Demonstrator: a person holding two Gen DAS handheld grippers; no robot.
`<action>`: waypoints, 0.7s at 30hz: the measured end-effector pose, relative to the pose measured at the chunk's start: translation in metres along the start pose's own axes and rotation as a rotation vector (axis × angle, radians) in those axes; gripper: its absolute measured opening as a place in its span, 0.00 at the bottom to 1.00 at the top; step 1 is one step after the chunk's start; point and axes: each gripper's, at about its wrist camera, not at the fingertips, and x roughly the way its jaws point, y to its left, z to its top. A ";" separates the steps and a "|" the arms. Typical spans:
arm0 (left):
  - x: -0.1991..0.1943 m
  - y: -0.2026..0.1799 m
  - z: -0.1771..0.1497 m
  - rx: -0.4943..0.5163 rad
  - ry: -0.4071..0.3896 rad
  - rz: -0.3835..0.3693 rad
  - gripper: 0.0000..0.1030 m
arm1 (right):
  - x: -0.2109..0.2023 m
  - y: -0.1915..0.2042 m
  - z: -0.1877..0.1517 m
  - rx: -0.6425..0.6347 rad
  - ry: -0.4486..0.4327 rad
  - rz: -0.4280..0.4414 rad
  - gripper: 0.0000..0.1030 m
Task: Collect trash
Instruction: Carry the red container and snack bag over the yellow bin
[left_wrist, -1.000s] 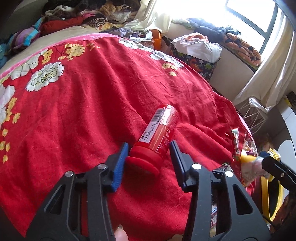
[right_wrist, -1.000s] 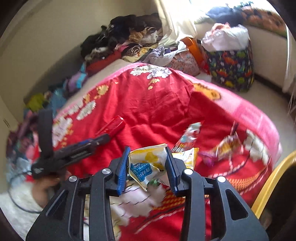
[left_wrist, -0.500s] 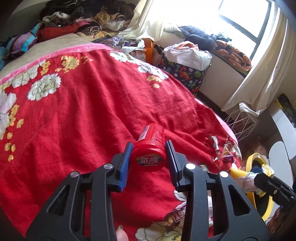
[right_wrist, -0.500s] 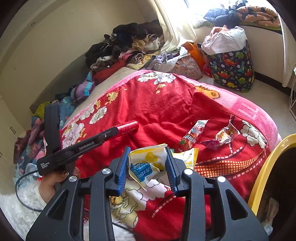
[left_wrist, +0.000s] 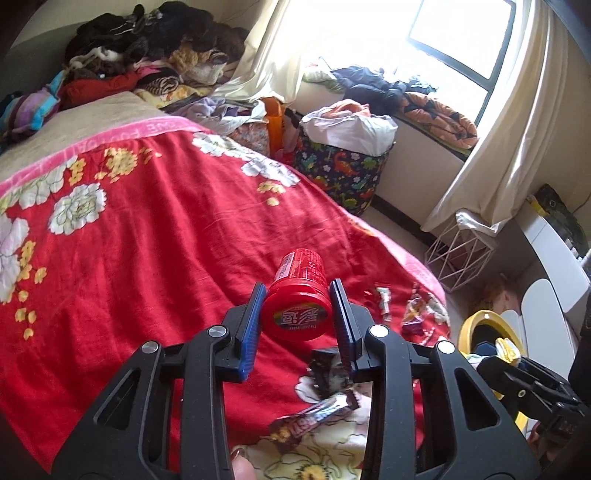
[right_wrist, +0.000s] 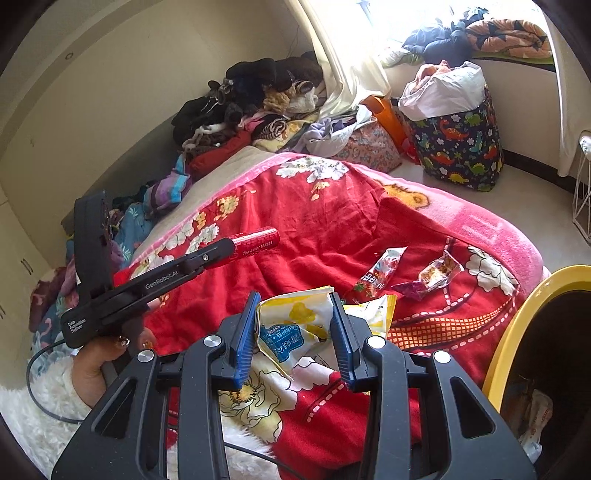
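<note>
**A:** ok so both hands are loaded. Our left gripper (left_wrist: 297, 315) is clamped narrow on the red plastic bottle (left_wrist: 295, 306), gripped right at the cap end, with the body sticking out past the tips toward 12 o'clock. It looks clear of the red floral blanket (left_wrist: 147, 236). Our right gripper (right_wrist: 293, 332) has its jaws pinched on the yellow snack bag (right_wrist: 295, 325), crumpled between the pads.

**B:** Bin? We've got the yellow trash bin (right_wrist: 517, 321) at about 3 o'clock in the right wrist view, rim just beside the bed edge, some trash already inside by the look of it.

**A:** yep, so we'd say carry both over before letting go. The bottle grip is short and near one end, so we keep it level-ish and don't swing it, or it could pivot out. The bag's light, so we get it well over the rim first.

**B:** And leftovers: a candy bar wrapper (left_wrist: 314, 415) at 6 o'clock under the left tool, plus two small wrappers (right_wrist: 380, 271) at 1 o'clock of the right one. We watch the two tools don't knock at the bin.
</note>
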 end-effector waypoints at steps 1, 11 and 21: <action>-0.001 -0.002 0.000 0.004 -0.001 -0.004 0.27 | -0.002 0.000 0.000 0.002 -0.004 0.000 0.34; -0.007 -0.032 0.002 0.052 -0.016 -0.061 0.27 | -0.030 -0.014 0.004 0.036 -0.060 -0.023 0.34; -0.012 -0.069 0.001 0.107 -0.020 -0.119 0.27 | -0.061 -0.041 0.005 0.091 -0.115 -0.064 0.34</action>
